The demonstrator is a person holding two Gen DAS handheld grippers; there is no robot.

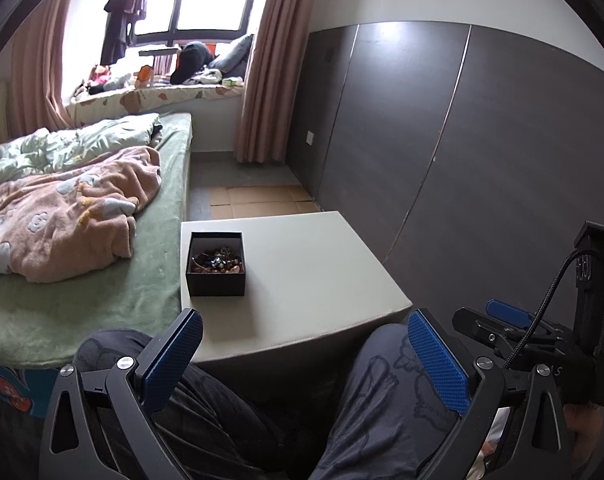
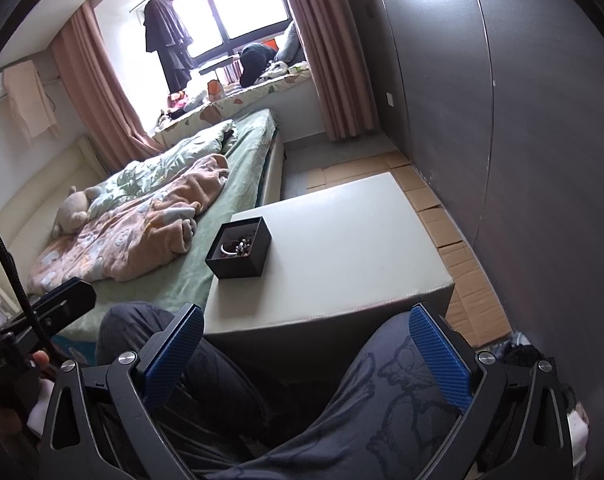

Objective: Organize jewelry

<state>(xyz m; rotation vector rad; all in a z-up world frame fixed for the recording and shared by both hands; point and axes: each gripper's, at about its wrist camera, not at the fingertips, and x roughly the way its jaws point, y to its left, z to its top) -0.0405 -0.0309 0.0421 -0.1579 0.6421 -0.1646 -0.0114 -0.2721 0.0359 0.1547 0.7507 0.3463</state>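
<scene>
A small black open box (image 1: 216, 284) holds a heap of mixed jewelry (image 1: 218, 261). It stands near the left edge of a white padded stool (image 1: 309, 280). In the right wrist view the box (image 2: 242, 266) shows a silver ring and beads (image 2: 238, 246) inside, on the same stool (image 2: 341, 248). My left gripper (image 1: 303, 354) is open and empty, held low over the person's knees, short of the stool's near edge. My right gripper (image 2: 305, 350) is open and empty too, at about the same distance from the stool. It also shows at the right of the left wrist view (image 1: 505, 320).
A bed (image 1: 82, 280) with a green sheet and a pink blanket (image 1: 62, 216) lies against the stool's left side. A dark panelled wall (image 1: 481, 140) runs along the right. Cardboard sheets (image 2: 453, 240) cover the floor beyond and beside the stool. The person's legs (image 2: 341, 400) are under both grippers.
</scene>
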